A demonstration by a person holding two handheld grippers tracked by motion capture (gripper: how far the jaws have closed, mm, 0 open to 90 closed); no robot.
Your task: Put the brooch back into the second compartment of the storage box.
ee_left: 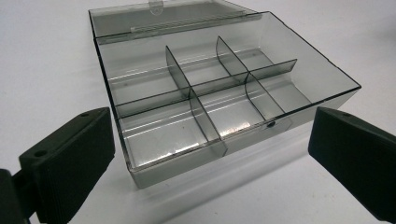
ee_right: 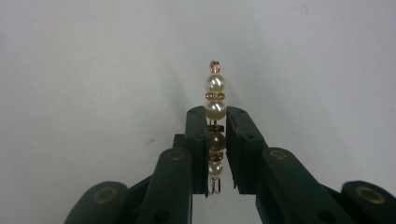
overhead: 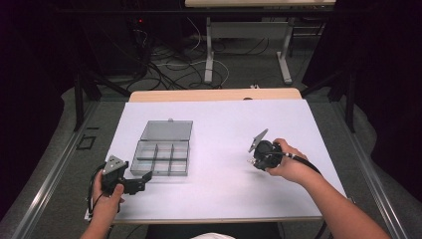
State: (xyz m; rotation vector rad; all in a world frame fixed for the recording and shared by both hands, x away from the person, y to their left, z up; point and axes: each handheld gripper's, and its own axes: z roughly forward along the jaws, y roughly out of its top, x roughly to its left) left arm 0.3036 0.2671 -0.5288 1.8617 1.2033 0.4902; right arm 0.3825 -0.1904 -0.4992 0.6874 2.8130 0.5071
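Observation:
A clear grey compartment box (overhead: 160,158) stands open on the white table, its lid (overhead: 166,130) laid flat behind it. In the left gripper view the box (ee_left: 205,98) shows several empty compartments. My left gripper (overhead: 143,181) sits at the box's near left corner, and its jaws (ee_left: 208,116) stand wide apart with the box's front edge just ahead of them. My right gripper (overhead: 255,158) hovers over the table's right half. Its jaws (ee_right: 217,114) are shut on a short pin of pearl beads and gold rings (ee_right: 214,84), which sticks out past the fingertips.
The white table (overhead: 219,124) stretches between the box and the right hand. Beyond its far wooden edge (overhead: 214,94) are cables and table legs (overhead: 209,59) on the floor. Metal rails (overhead: 54,169) run along both sides.

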